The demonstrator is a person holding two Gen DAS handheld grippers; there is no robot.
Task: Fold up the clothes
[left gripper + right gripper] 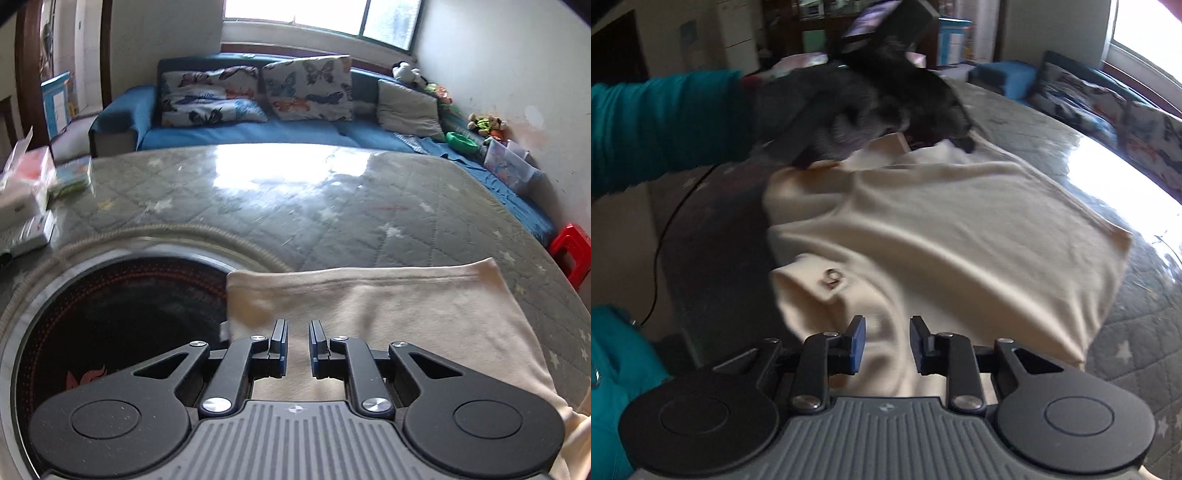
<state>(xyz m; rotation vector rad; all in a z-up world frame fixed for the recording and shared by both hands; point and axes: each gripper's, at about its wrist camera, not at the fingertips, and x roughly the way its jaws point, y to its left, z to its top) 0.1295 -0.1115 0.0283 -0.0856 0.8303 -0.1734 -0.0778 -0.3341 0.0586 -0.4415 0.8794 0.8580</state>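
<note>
**Cream garment partly gathered, folding neither clearly begun nor finished**

A cream-coloured knit cotton garment (pixel 945 229) lies on the grey quilted, star-printed surface (pixel 332 206), beside a round black inset hotplate with a metal rim (pixel 122 317). In the right wrist view it forms a rough rectangle with one squared corner toward the window, but its near side is bunched: a flap bearing a small metal ring or button is turned over, and soft ridges run across the body. The left wrist view shows a straight hemmed edge lying flat.

The left gripper (pixel 298 341) sits low over the cloth. Its fingers stand a small gap apart with bare fabric showing between them, so they appear to grip nothing. From the right wrist view, the gloved hand (pixel 827 110) holding that gripper, in a teal sleeve, is at the far edge of the garment; motion blur hides whether the tips touch the cloth there.

The right gripper (pixel 888 343) hovers over the near bunched part, fingers parted somewhat wider, nothing between them.

By my reading, the garment is compact enough to have sides already turned in, yet its rumpled near end is not a tidy finished fold. It could equally be a loosely laid piece awaiting smoothing; the pictures do not settle which.
</note>
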